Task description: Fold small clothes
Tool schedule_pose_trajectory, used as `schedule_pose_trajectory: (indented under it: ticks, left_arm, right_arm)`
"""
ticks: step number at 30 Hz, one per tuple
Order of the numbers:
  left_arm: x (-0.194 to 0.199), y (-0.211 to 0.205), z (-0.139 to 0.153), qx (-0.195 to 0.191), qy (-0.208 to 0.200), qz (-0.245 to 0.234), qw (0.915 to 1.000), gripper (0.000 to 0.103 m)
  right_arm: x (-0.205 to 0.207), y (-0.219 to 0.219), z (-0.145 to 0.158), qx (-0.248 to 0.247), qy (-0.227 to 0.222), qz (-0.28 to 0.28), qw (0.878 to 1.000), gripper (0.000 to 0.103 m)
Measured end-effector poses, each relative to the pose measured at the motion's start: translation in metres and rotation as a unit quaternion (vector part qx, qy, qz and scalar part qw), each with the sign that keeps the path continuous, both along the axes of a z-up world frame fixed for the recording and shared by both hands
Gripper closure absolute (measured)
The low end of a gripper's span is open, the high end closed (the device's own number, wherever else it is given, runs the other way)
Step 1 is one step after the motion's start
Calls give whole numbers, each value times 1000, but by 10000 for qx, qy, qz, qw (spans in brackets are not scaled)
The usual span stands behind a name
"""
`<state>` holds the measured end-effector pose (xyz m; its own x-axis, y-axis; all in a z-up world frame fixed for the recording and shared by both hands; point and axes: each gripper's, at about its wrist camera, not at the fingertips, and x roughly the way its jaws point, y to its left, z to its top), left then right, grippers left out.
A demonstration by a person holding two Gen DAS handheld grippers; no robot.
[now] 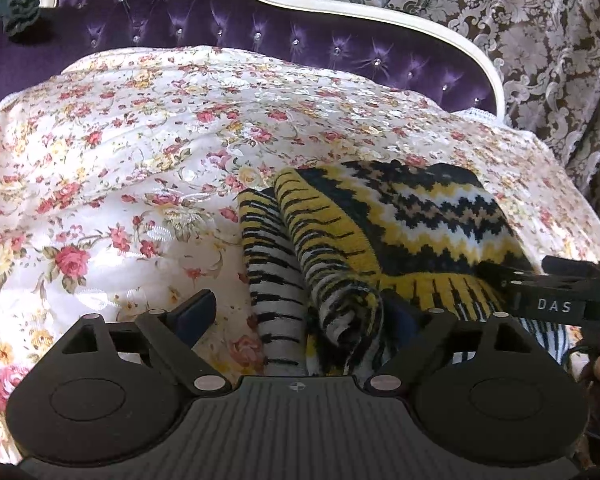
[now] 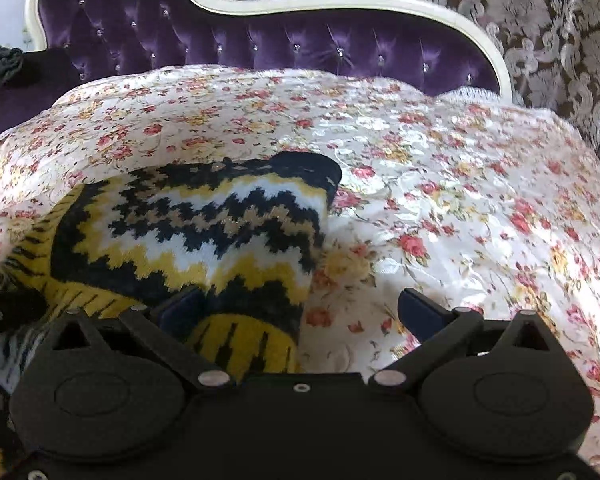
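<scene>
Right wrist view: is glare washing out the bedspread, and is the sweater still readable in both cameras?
Right wrist view: glare whitens the floral bedspread on the right, while the knit sweater stays readable. Left wrist view: light is more even, the sweater's zigzags are sharp, and fisheye bends the headboard.

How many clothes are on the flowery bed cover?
1: a yellow, black and white zigzag knitted sweater lying bunched on the white floral bedspread, near both open grippers. More could be hidden under it. A dark cloth sits apart by the purple headboard.
</scene>
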<state>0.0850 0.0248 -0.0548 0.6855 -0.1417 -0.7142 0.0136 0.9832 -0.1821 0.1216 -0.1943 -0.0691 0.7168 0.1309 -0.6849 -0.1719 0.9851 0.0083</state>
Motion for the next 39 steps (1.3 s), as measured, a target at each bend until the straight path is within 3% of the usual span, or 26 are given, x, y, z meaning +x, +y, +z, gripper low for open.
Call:
schedule_pose_trajectory:
  ticks: [5,10,16,19,29,39]
  left_arm:
    - [-6,-16,16,660,-144,-64,9977,15]
    - [-22,-38,32,1383,-447,-111,9893,15]
    - [-46,-57,47,1728,-737,-187,9820,15]
    - [-58,-61,54,1677,-838,-151,9822,15]
    - [-87,-59,62,1166,-637,-125,9911,15]
    - [-106,-51,59,992,-466,47,9940,15]
  right_arm:
    - [-10,-4,11,117,-122,-21,9999,1]
    - [-27,-15,24,605,-220,-107,9979,1]
    - [-57,-20,37,761,-287,-188,9965,1]
    - [-71,-24,43,806,-355,-274,9957,1]
    - [-117,-30,60,771,-666,-569,9932,1]
    - [-148,-23,65,813,-612,-583,9931,1]
